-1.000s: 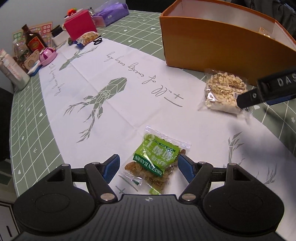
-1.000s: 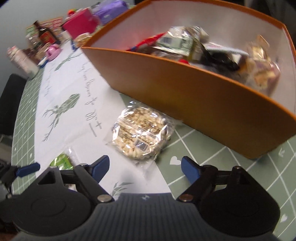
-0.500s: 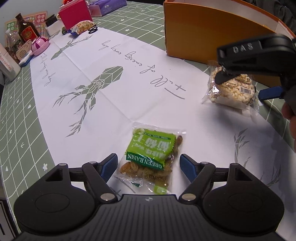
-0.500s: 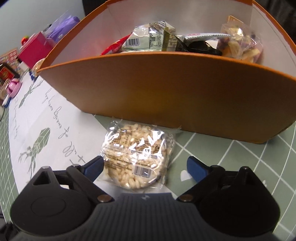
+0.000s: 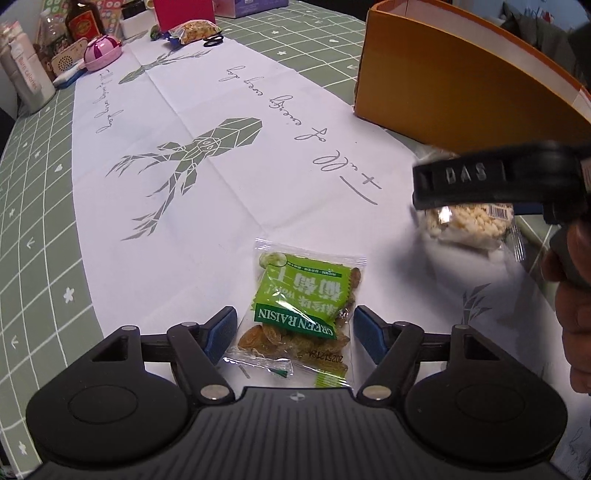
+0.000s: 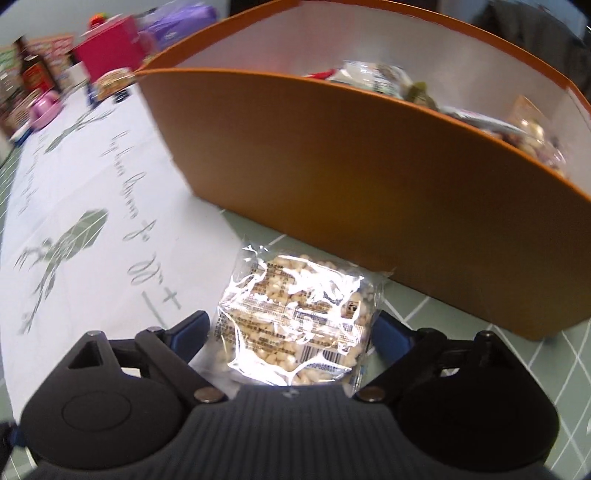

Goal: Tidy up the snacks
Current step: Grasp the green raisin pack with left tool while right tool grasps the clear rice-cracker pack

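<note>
Right wrist: orange box [image 6: 351, 192] w/ snacks just behind puffed-rice pack [image 6: 295, 325].

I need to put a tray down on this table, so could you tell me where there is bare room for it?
The widest free patch is the white runner between the green raisin packet and the orange box. The green cloth along its left edge is bare too. The far end is crowded with bottles and a pink box.

Orange box [image 6: 369, 192] blocks ahead — runner [image 5: 184, 206] open
</note>
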### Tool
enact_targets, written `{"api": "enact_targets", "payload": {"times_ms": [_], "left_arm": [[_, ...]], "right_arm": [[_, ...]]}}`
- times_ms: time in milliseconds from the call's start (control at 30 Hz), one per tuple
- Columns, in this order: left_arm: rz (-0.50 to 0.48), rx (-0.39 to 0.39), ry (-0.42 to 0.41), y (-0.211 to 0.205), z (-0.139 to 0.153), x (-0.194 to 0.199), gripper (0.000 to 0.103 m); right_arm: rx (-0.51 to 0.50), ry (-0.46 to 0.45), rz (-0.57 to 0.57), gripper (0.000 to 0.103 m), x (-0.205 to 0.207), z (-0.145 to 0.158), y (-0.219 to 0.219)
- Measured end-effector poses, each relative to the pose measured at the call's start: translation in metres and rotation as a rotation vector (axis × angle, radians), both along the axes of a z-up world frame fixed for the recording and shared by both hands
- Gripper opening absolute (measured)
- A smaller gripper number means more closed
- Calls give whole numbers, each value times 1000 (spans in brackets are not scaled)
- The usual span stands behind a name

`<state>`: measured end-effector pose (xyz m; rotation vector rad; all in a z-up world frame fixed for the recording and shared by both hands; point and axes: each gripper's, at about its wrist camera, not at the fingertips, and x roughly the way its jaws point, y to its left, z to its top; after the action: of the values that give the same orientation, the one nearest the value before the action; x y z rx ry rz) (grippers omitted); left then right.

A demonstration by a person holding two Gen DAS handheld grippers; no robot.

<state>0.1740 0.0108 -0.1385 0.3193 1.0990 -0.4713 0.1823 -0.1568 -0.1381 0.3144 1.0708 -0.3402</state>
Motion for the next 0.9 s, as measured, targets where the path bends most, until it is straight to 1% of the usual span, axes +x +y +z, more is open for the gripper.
{"api": "enact_targets", "payload": {"times_ms": [33, 100, 133, 200, 267, 367, 500, 567, 667, 700, 733, 800, 867, 900], "left_arm": [[8, -3, -2, 0, 0, -2, 76], [23, -4, -1, 0, 1, -7, 73], [37, -1, 2, 0, 1, -11, 73], [68, -2, 7, 2, 1, -20, 73], [89, 4, 4, 3, 2, -33, 73], [129, -12, 11, 3, 2, -56, 73], [153, -23, 5, -1, 4, -92, 73], [158, -22, 9, -3, 4, -111, 73], [176, -10, 9, -5, 6, -131, 73], [182, -7, 1, -6, 6, -136, 73], [187, -2, -12, -7, 6, -139, 77], [202, 8, -41, -9, 6, -143, 79], [221, -2, -51, -10, 5, -140, 80], [226, -7, -51, -11, 5, -138, 80]], "right_arm": [[-1, -7, 41, 91, -3, 0, 0], [-7, -25, 166, 90, -14, -1, 2], [-15, -35, 233, 90, -22, -1, 3], [-37, -58, 348, 84, -35, -1, 3], [-33, -77, 446, 84, -48, -2, -2], [-31, -94, 554, 83, -66, -2, -8], [-24, -115, 668, 83, -94, -2, -14], [-20, -116, 702, 83, -105, -2, -19], [-17, -102, 718, 84, -120, -2, -25], [-18, -96, 719, 84, -123, -3, -26], [-18, -89, 716, 84, -125, -3, -27], [-17, -76, 707, 87, -125, -3, -27], [-12, -66, 681, 88, -123, -4, -27], [-9, -65, 665, 88, -131, 1, -27]]}}
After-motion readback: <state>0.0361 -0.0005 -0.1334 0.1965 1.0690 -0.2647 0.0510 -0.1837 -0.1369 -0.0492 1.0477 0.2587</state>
